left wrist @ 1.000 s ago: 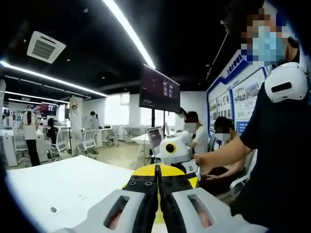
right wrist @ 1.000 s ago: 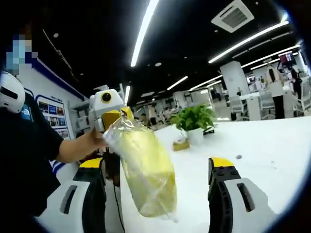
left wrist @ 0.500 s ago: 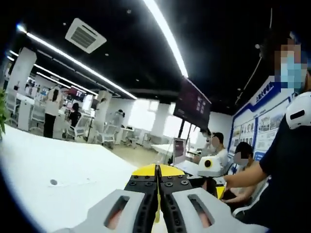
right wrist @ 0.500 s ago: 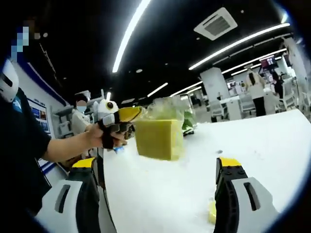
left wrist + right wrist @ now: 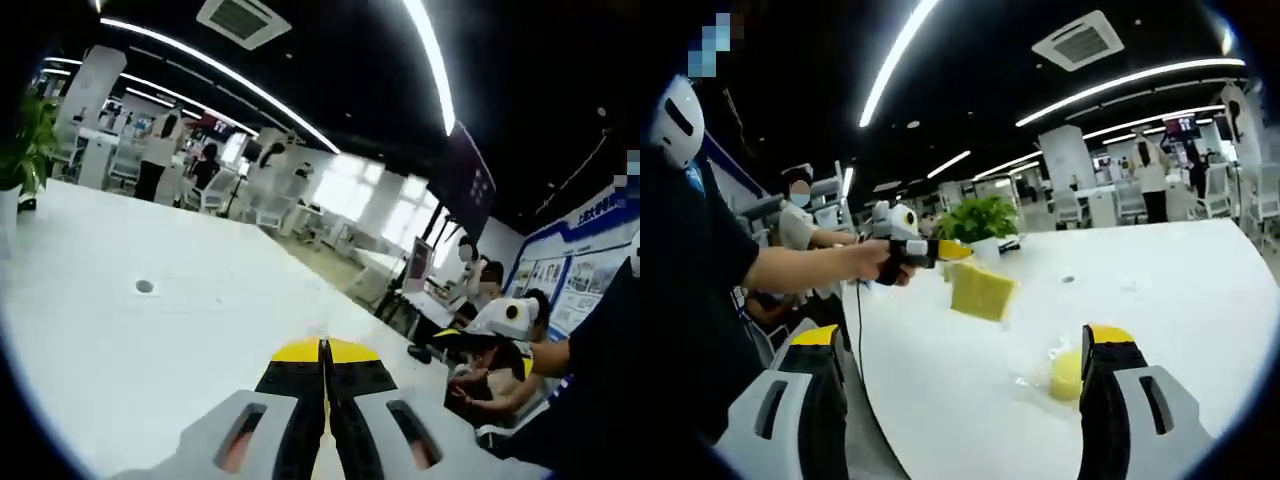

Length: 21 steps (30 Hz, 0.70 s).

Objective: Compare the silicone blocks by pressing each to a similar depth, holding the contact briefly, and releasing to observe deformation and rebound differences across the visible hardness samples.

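A yellow silicone block point(image 5: 983, 290) in a clear bag hangs just above the white table point(image 5: 1180, 270). My left gripper point(image 5: 950, 251) is shut on the top of the bag, held out by a person's hand. In the left gripper view its jaws point(image 5: 322, 346) are pressed together over the table point(image 5: 120, 340), and the block is hidden beneath them. A paler, rounded yellow sample point(image 5: 1065, 374) lies on the table beside my right gripper's right jaw. My right gripper point(image 5: 960, 338) stands wide open with nothing between its fingers; it also appears at the right as the right gripper point(image 5: 455, 338).
A potted plant point(image 5: 980, 218) stands on the table behind the hanging block, also seen as the plant point(image 5: 25, 140). A small round hole point(image 5: 145, 286) marks the tabletop. Seated people point(image 5: 485, 290) are past the table edge. Chairs and desks fill the background.
My left gripper has carried the bagged yellow block away from the right camera and lower toward the table. The pale rounded sample has come into view. Both views have swung.
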Each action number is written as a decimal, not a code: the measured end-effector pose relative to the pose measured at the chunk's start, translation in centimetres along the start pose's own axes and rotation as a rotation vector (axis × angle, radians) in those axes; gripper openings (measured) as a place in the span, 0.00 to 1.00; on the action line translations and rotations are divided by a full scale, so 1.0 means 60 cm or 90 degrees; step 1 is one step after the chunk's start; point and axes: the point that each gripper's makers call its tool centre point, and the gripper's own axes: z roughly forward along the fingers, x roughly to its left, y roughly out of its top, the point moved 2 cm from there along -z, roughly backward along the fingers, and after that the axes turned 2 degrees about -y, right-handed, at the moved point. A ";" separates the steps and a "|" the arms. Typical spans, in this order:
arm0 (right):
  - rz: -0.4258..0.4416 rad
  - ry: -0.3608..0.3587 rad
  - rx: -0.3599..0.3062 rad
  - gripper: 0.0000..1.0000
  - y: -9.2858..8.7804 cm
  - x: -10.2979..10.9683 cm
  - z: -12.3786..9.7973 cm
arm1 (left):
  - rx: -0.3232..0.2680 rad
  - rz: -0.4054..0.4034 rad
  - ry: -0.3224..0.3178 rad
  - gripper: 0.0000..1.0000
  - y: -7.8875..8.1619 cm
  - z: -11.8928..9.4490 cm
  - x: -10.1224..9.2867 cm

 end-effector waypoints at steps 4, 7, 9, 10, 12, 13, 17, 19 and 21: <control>0.012 -0.024 0.016 0.89 -0.022 -0.003 -0.017 | 0.020 -0.058 0.021 0.00 -0.038 0.003 0.034; 0.020 -0.040 0.019 0.88 -0.027 -0.004 -0.026 | 0.019 -0.081 0.027 0.00 -0.050 -0.001 0.053; 0.025 -0.047 0.016 0.87 -0.026 -0.003 -0.029 | 0.056 -0.058 0.057 0.00 -0.066 -0.009 0.083; 0.032 -0.052 0.014 0.86 -0.025 -0.001 -0.031 | 0.055 -0.060 0.068 0.00 -0.068 -0.013 0.094; 0.044 -0.062 0.012 0.84 -0.025 0.001 -0.033 | 0.037 -0.069 0.069 0.00 -0.058 -0.014 0.113; 0.045 -0.065 0.011 0.83 -0.025 0.002 -0.033 | 0.047 -0.039 0.070 0.00 -0.058 -0.012 0.125; 0.058 -0.086 0.022 0.81 -0.022 0.015 -0.038 | 0.090 -0.002 0.094 0.00 -0.073 -0.005 0.174; 0.050 -0.093 0.020 0.81 -0.014 0.028 -0.044 | 0.125 0.021 0.120 0.00 -0.087 -0.003 0.198; 0.043 -0.106 0.025 0.80 -0.010 0.032 -0.049 | 0.164 0.051 0.127 0.00 -0.104 0.003 0.210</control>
